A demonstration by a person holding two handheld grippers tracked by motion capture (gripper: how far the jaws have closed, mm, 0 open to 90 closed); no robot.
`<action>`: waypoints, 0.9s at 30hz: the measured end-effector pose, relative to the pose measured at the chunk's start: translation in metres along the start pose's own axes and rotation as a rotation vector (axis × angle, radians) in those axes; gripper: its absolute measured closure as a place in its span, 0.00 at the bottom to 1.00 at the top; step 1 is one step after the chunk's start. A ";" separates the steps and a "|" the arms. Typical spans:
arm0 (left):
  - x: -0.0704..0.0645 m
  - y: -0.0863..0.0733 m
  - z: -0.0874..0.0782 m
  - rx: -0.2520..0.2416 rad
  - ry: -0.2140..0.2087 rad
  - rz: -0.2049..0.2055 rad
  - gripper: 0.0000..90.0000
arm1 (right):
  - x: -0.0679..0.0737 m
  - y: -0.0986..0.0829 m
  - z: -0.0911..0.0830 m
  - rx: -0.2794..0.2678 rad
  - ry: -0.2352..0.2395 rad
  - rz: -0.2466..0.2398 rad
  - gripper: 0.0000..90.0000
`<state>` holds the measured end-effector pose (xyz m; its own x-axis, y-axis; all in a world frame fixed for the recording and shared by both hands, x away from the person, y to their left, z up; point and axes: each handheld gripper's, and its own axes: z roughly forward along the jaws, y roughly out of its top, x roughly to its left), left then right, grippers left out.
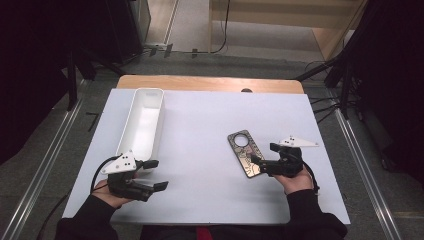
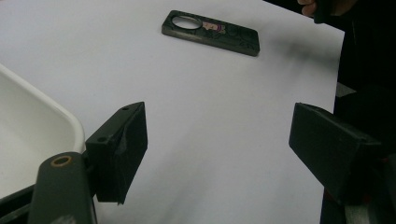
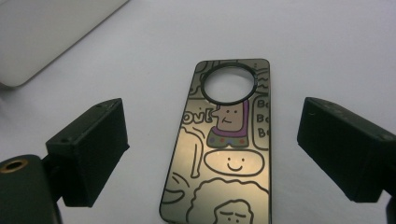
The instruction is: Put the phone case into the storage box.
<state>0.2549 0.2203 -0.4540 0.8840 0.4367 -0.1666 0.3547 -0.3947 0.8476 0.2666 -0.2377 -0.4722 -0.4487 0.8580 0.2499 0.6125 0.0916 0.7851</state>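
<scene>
A dark, flat phone case point(image 1: 246, 152) with cartoon drawings and a round hole lies on the white table top point(image 1: 200, 150), right of centre. My right gripper point(image 1: 264, 154) is open at the case's near end. In the right gripper view its jaws stand wide on either side of the case point(image 3: 224, 140), with the gripper point(image 3: 219, 149) touching nothing. My left gripper point(image 1: 157, 174) is open and empty at the front left, just below the white tray point(image 1: 142, 122). In the left gripper view the gripper point(image 2: 224, 149) looks across bare table toward the case point(image 2: 210, 32).
The long white tray point(image 2: 37, 140) stands empty at the left, running front to back, and its corner point(image 3: 46, 32) is seen in the right gripper view. A wooden table edge point(image 1: 210, 82) lies behind the white top. Dark stands and cables flank both sides on the floor.
</scene>
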 end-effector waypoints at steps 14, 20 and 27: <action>0.000 0.000 0.000 0.000 -0.001 0.000 0.21 | 0.005 0.011 0.014 -0.014 -0.058 -0.006 0.08; 0.000 0.000 0.000 0.000 -0.002 0.001 0.22 | 0.008 0.015 0.021 -0.016 -0.061 0.003 0.08; 0.000 0.000 -0.001 0.000 -0.001 0.002 0.22 | 0.011 0.020 0.030 -0.019 -0.071 0.020 0.08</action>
<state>0.2546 0.2210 -0.4535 0.8850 0.4353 -0.1654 0.3531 -0.3957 0.8478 0.2933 -0.2108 -0.4711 -0.3890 0.8933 0.2254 0.6082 0.0653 0.7911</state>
